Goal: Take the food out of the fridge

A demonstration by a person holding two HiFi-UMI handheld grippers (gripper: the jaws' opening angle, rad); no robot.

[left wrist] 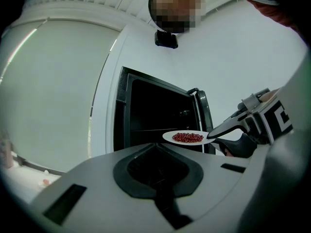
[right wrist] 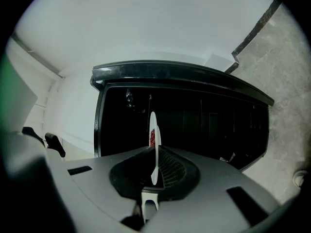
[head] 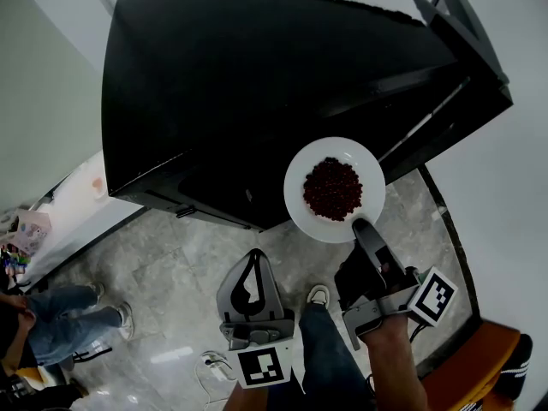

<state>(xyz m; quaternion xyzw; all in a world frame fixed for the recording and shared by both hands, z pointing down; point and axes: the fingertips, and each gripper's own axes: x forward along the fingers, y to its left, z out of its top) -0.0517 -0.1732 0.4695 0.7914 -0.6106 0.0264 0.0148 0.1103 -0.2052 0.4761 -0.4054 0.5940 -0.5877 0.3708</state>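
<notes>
A white plate (head: 298, 204) heaped with small dark red food (head: 332, 188) hangs level in front of the black fridge (head: 240, 84). My right gripper (head: 364, 229) is shut on the plate's near rim. In the right gripper view the plate (right wrist: 154, 152) shows edge-on between the jaws, before the fridge's dark open inside (right wrist: 204, 115). My left gripper (head: 254, 259) hangs lower and to the left, fingertips together, holding nothing. The left gripper view shows the plate (left wrist: 169, 137), the right gripper (left wrist: 214, 134) and the open fridge (left wrist: 150, 110).
The fridge door (head: 462, 24) stands open at the right by the white wall. A seated person's legs (head: 60, 319) are at lower left near a white counter (head: 77, 199). A cable (head: 214, 365) lies on the marble floor. An orange seat (head: 475, 358) is at bottom right.
</notes>
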